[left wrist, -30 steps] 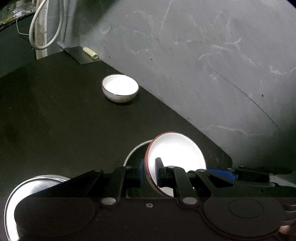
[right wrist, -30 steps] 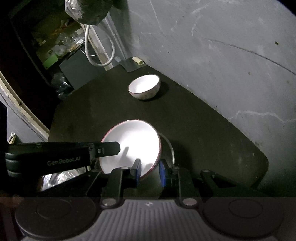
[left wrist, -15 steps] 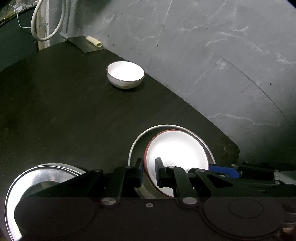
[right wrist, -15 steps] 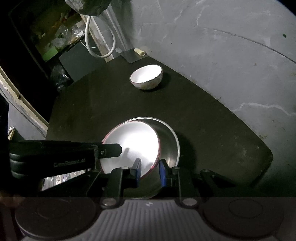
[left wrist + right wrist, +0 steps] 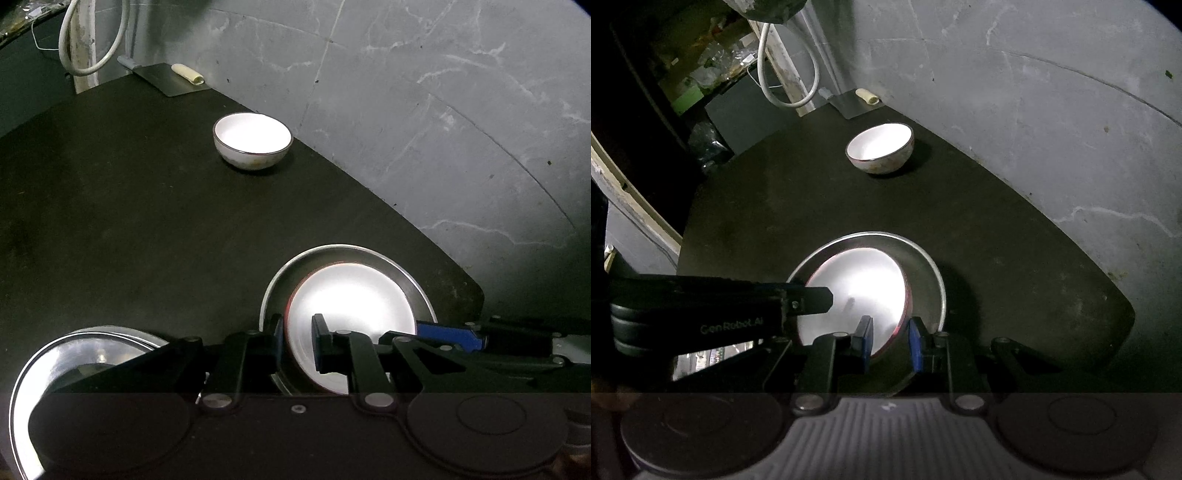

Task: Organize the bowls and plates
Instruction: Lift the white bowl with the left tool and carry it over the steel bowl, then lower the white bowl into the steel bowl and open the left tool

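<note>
A white plate with a red rim [image 5: 351, 306] [image 5: 864, 284] rests low inside a round steel pan [image 5: 406, 273] [image 5: 923, 266] near the front of the dark table. My left gripper [image 5: 297, 339] grips the plate's left rim and its jaws are opening slightly; the rim still sits between the pads. My right gripper [image 5: 890, 343] is shut on the plate's near right rim. Each gripper appears in the other's view: the right's blue pad [image 5: 450, 336], the left's black body [image 5: 720, 306]. A white bowl [image 5: 252, 140] [image 5: 879, 147] stands farther back.
A second steel plate [image 5: 74, 350] lies at the front left. A cleaver [image 5: 166, 79] rests at the table's far edge by the grey wall, with a white hose [image 5: 92, 37] looped behind it. Bare dark tabletop [image 5: 129, 221] separates the bowl from the pan.
The red-rimmed plate, tilted above the steel pan a second ago, has come down and flattened inside it. Both grippers dropped with it.
</note>
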The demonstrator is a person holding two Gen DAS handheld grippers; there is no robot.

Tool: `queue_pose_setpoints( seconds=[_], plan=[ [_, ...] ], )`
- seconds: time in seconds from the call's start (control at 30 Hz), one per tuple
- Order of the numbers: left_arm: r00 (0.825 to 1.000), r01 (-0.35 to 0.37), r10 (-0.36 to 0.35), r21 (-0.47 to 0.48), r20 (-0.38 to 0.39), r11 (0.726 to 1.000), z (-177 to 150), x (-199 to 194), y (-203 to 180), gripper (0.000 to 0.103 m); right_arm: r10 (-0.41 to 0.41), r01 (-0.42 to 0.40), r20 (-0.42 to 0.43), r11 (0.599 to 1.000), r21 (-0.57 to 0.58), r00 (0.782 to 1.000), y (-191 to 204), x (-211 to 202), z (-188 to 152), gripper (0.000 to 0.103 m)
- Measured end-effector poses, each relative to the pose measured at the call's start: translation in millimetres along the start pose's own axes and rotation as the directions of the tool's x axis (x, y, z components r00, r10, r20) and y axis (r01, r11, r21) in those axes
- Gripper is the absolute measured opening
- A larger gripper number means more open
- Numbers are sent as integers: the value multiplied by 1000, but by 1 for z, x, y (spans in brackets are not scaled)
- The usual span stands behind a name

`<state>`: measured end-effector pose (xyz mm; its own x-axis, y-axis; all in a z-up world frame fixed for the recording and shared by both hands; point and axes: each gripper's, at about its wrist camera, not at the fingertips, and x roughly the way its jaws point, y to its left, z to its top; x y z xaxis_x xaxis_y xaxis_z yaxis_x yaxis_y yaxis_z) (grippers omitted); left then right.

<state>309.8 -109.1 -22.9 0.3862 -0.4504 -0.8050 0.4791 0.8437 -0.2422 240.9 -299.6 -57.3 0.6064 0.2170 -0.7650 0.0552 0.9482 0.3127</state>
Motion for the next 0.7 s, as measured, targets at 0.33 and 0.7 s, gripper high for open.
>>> queue_pose_setpoints(
  seconds=[0.33,0.7],
  plan=[
    [1000,8,-8,-7,15,1000,2,-4,2,19,0,0,-3,1000,-5,1000,-1,-1,1,24],
    [998,15,-15,-6,62,1000,12,-16,4,25,-10,10,15,1000,-25,1000,-1,-11,5,27]
  ],
)
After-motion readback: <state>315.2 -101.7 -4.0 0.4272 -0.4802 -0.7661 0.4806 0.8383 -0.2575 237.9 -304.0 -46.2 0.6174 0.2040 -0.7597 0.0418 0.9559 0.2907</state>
